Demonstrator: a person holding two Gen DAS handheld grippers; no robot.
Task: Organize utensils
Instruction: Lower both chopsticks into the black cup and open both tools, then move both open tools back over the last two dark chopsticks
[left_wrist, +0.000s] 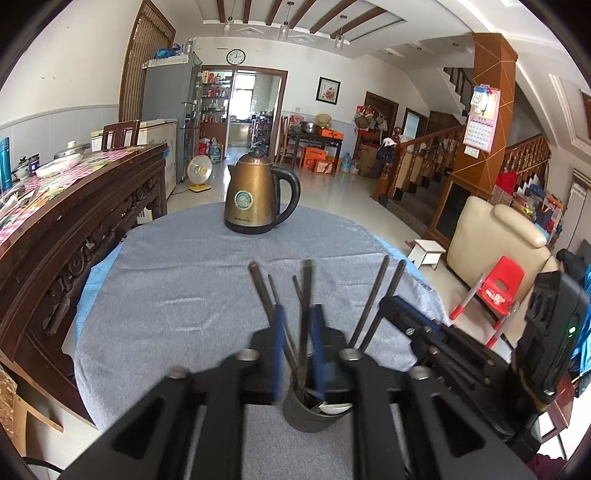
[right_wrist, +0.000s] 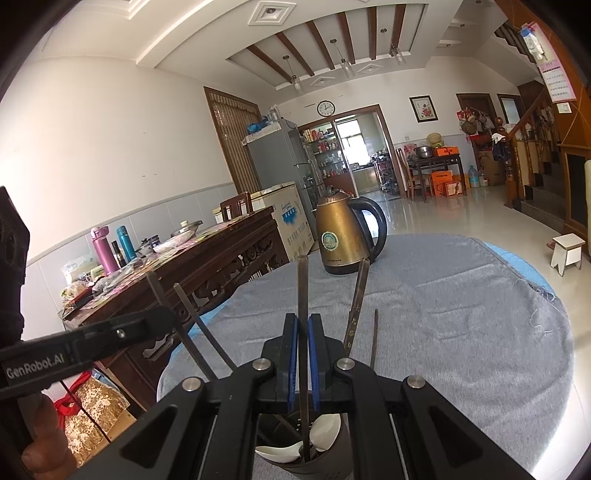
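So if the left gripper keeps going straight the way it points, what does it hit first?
Probably the dark chopsticks standing in the grey holder between the left gripper pads; beyond them lies bare grey cloth, then the kettle. Depth is uncertain.

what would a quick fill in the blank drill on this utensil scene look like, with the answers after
1. The right gripper has its jaws shut on a single dark ____.
2. The chopsticks stand in a dark ____ on the grey cloth.
3. A ____ spoon lies inside that holder.
4. Behind the utensils stands a brass-coloured ____.

Missing words: chopstick; holder; white; kettle
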